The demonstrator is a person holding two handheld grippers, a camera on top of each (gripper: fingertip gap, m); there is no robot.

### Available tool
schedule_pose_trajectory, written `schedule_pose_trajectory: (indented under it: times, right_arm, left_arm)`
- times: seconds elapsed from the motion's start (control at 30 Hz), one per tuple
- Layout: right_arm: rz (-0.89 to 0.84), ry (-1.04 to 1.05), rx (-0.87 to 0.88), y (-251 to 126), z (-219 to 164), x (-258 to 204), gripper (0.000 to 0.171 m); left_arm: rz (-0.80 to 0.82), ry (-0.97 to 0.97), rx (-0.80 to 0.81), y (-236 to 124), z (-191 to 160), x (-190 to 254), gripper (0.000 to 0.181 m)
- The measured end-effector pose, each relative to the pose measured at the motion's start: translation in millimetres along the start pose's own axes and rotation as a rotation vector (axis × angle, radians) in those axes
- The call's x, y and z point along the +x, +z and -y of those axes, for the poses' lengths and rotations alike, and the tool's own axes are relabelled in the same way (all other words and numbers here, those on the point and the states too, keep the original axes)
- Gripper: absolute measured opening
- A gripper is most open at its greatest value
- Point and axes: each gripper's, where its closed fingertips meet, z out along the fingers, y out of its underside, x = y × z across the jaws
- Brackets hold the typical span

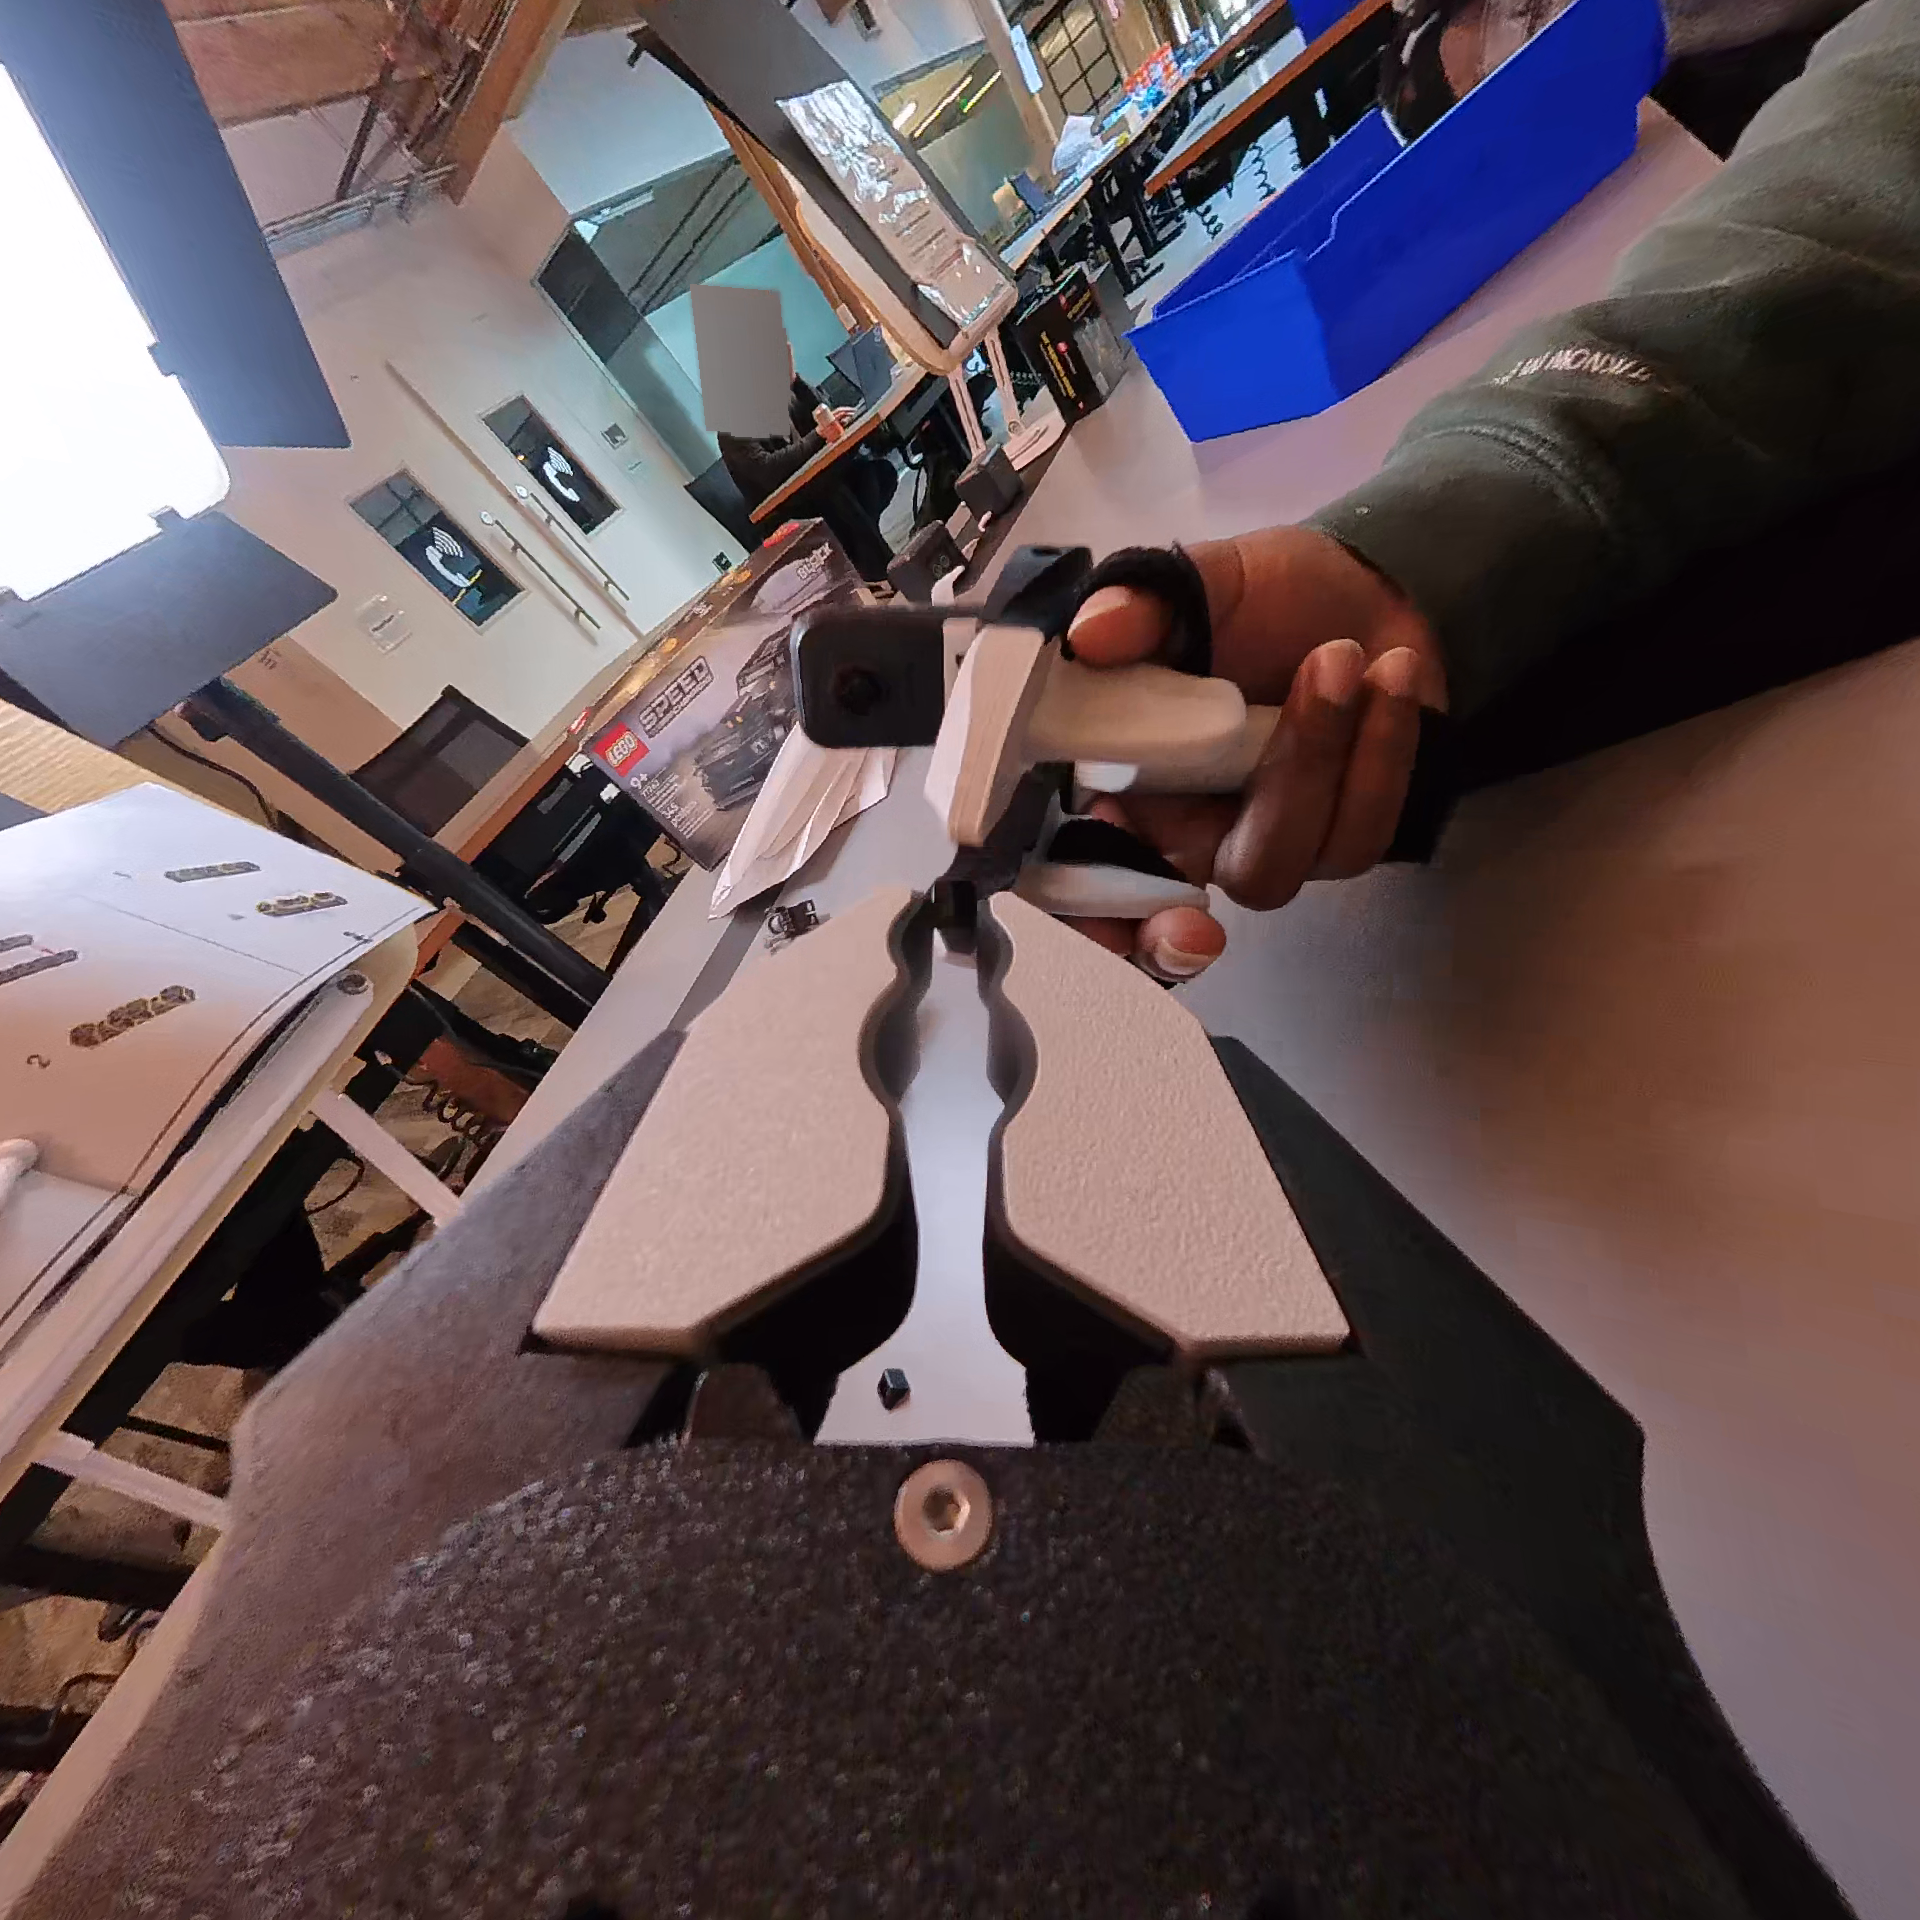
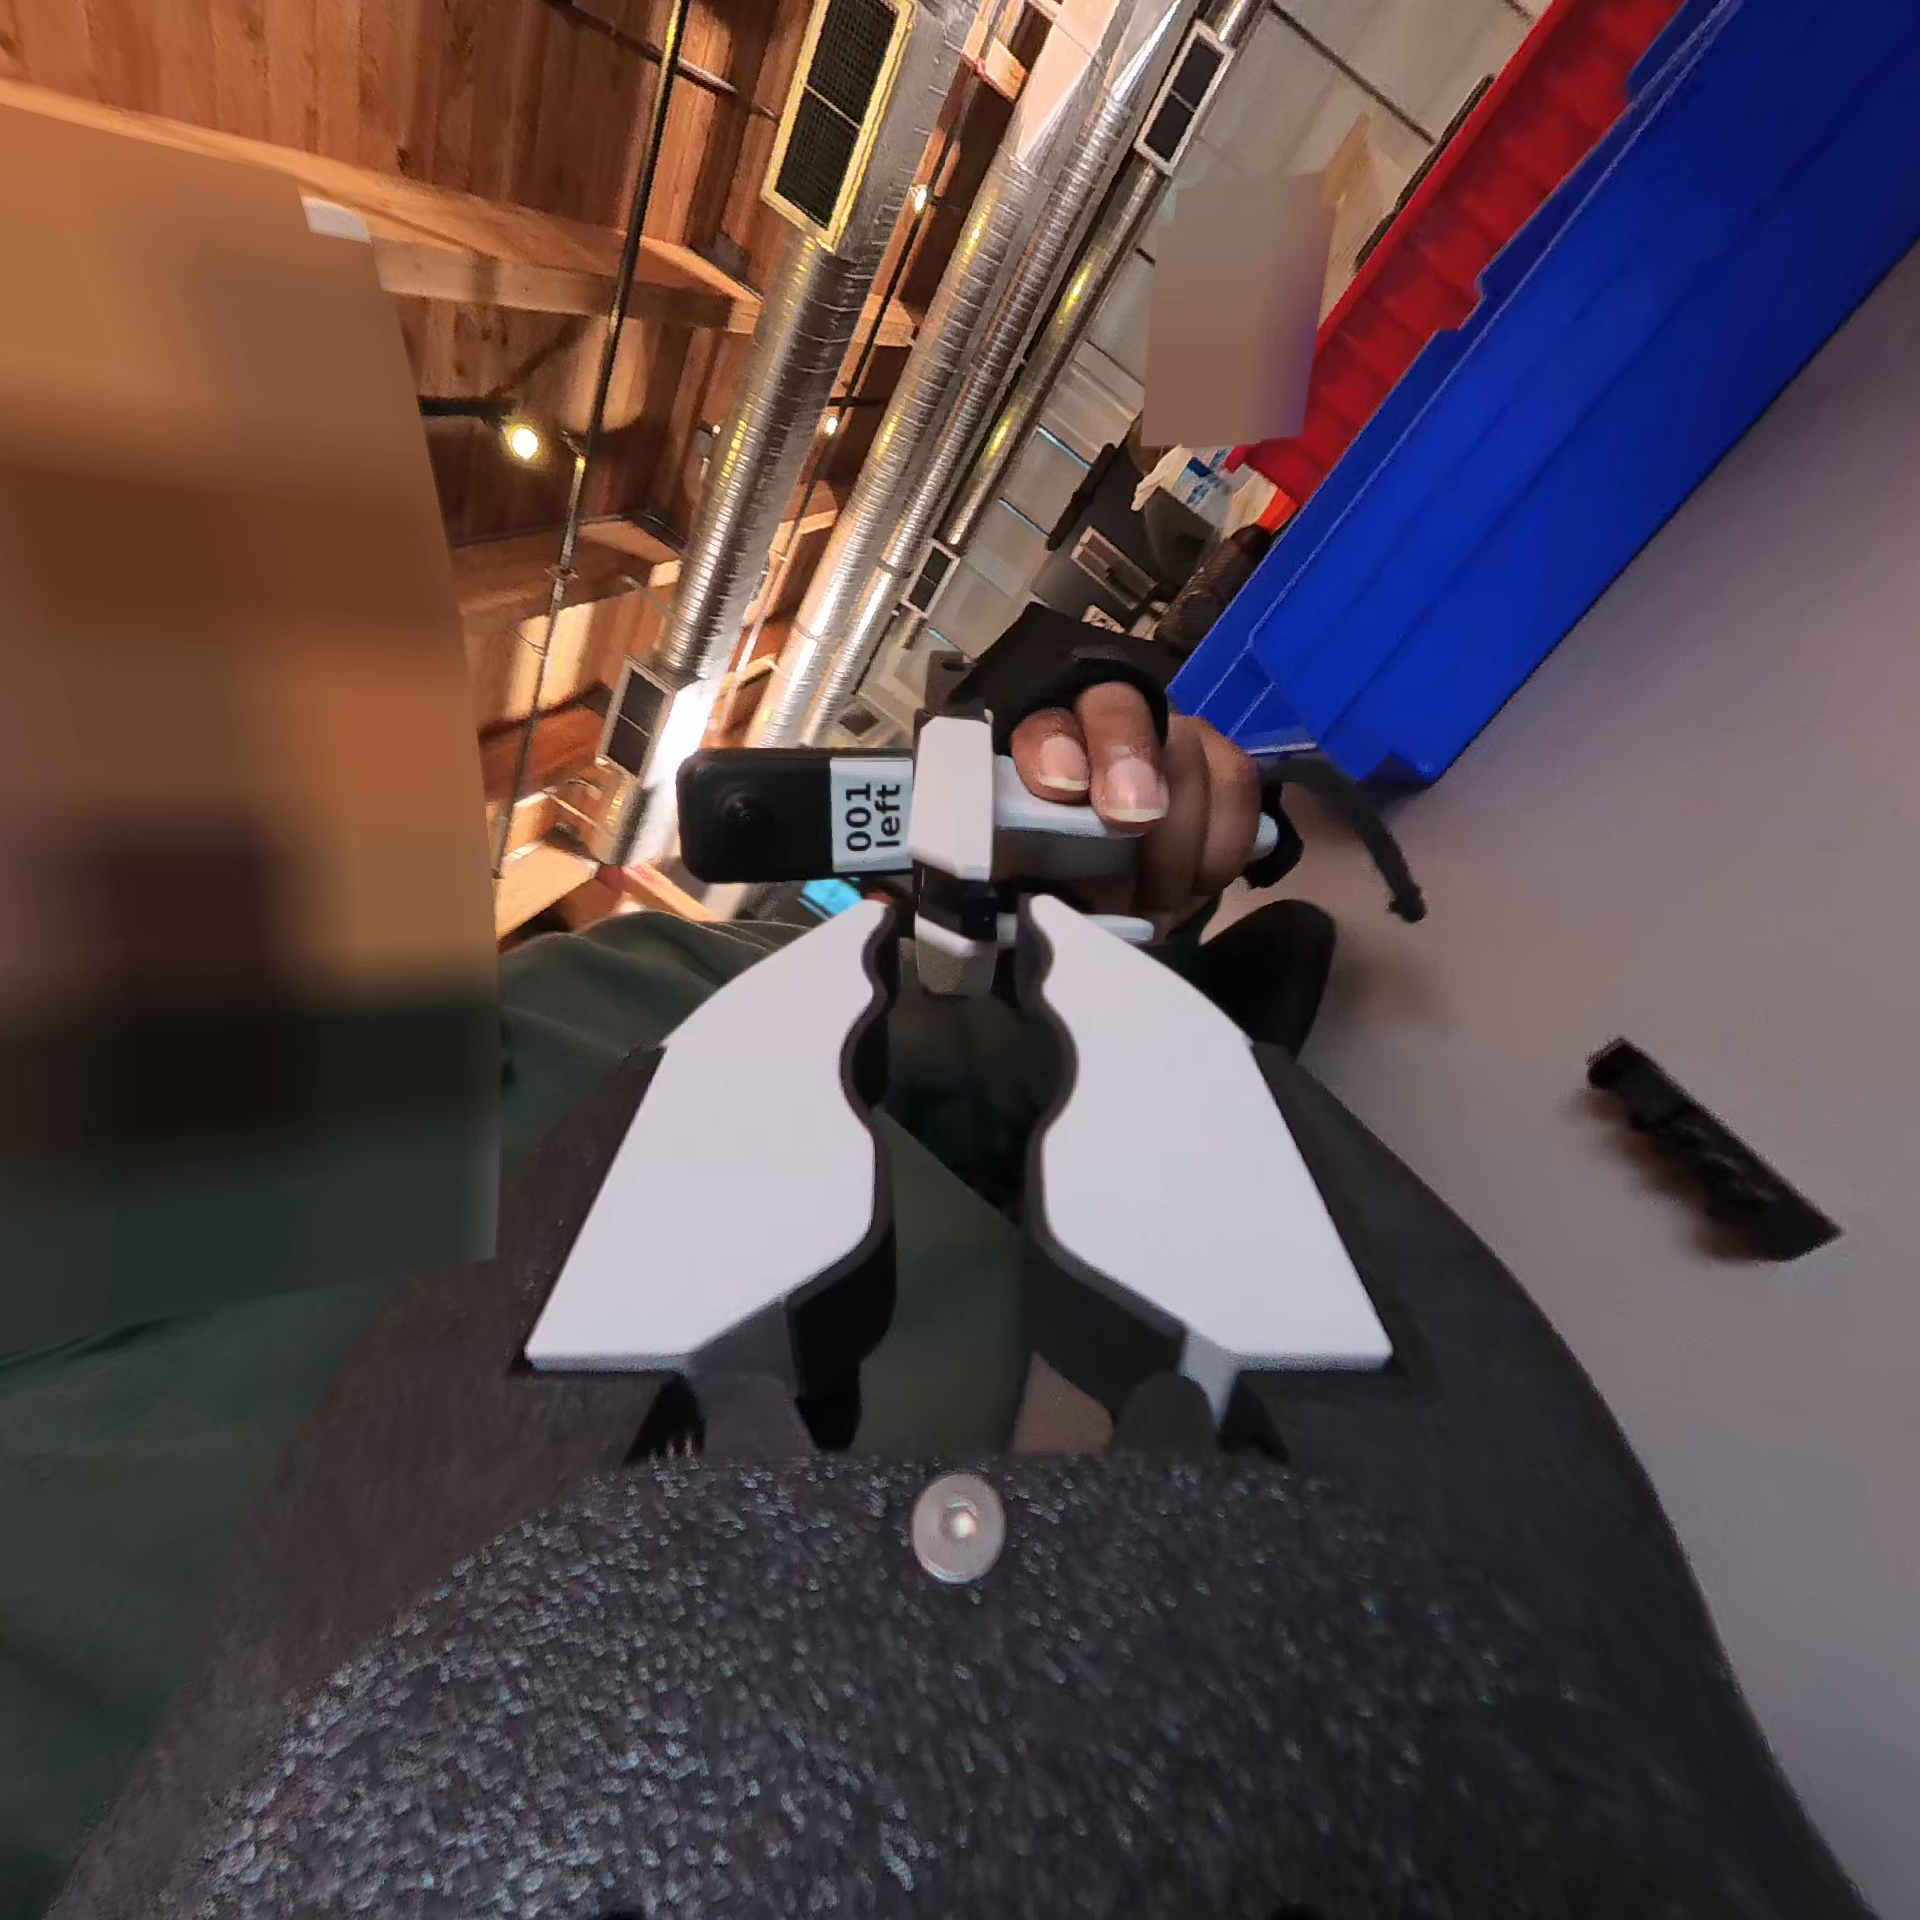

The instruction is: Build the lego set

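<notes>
Small black lego piece point(image 1: 951, 902) pinched where both sets of tips meet, above grey table point(image 1: 1558, 1143); long axis too hidden to tell. Left gripper point(image 1: 948, 920) and right gripper point(image 2: 951, 930) tip to tip, each nearly closed on it. Long black piece point(image 2: 1704, 1169) lying diagonally aside.

Both views bright, daylit. Left wrist view: window point(image 1: 73, 312) at upper left blown out to pure white. Table point(image 1: 1558, 1039) pale, evenly lit, soft shadow under hand point(image 1: 1299, 727). Strong wide-angle bending at edges; horizon tilted. Near foreground soft, grainy. Right wrist view: warm ceiling lamp point(image 2: 523, 442) glows small; ducts point(image 2: 831, 416) show bright glints. Black piece point(image 2: 1704, 1164) on table smeared by motion blur. Bins point(image 2: 1558, 416) saturated, curved by lens. Mosaic patches overlaid at left and upper centre.
</notes>
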Motion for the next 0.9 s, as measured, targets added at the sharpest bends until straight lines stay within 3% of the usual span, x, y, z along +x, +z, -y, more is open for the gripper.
schedule_pose_trajectory:
  times: [0.13,0.37,0.57,0.9]
  right_arm:
    - [-0.176,-0.265,-0.05,-8.4,4.5,6.5,0.023]
    - [-0.483,-0.794,-0.359,-20.4,-16.8,29.1,0.014]
    - [-0.562,-0.883,-0.485,-22.6,-31.4,45.8,0.011]
    - [-0.577,-0.913,-0.538,-24.1,-38.3,50.7,0.008]
  left_arm:
    - [-0.031,-0.092,0.004,-4.0,-2.9,-3.9,0.008]
    - [-0.207,-0.244,-0.104,2.5,-27.2,18.6,0.009]
    - [-0.28,-0.239,-0.174,4.7,-39.2,33.6,0.008]
    - [-0.329,-0.255,-0.195,5.6,-44.2,42.2,0.009]
